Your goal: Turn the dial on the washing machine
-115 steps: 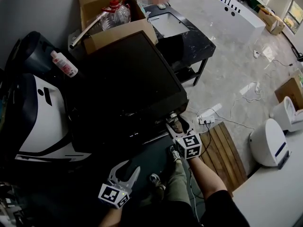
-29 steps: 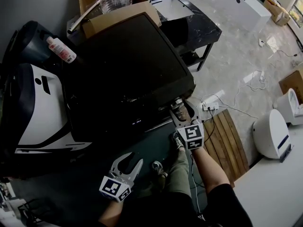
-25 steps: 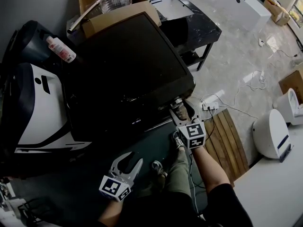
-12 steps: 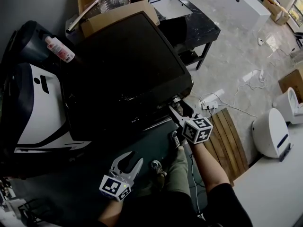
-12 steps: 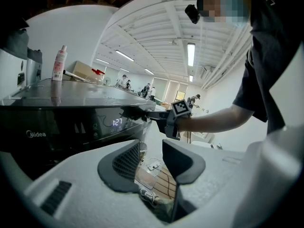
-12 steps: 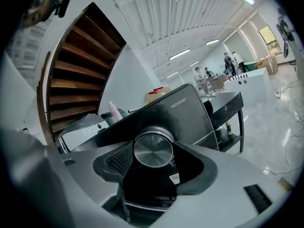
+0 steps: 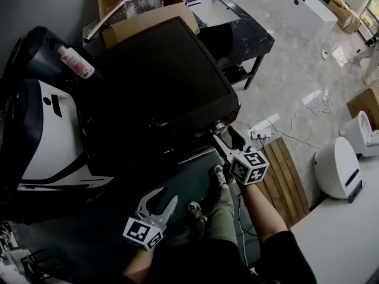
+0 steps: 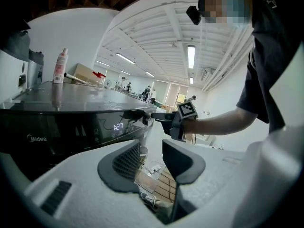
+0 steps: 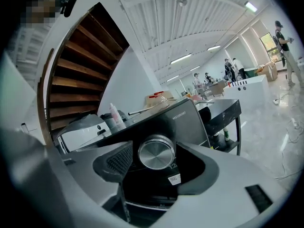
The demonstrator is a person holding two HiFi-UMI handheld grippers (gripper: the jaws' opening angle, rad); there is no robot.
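The washing machine (image 7: 160, 87) was a dark, glossy box seen from above, its round metal dial (image 9: 156, 152) on the front panel at the near right corner. The person's right forearm (image 7: 260, 215) reached forward and slightly down from the lower right of the head view. The right gripper (image 7: 225, 136) was at that corner, its marker cube (image 7: 249, 167) rolled to one side. Its claw sat around the dial, one pad against each side of it. The left gripper (image 7: 163, 201) hung low in front of the machine, well apart from the dial and pointing a little downward. Its claw was parted, with nothing between the jaws.
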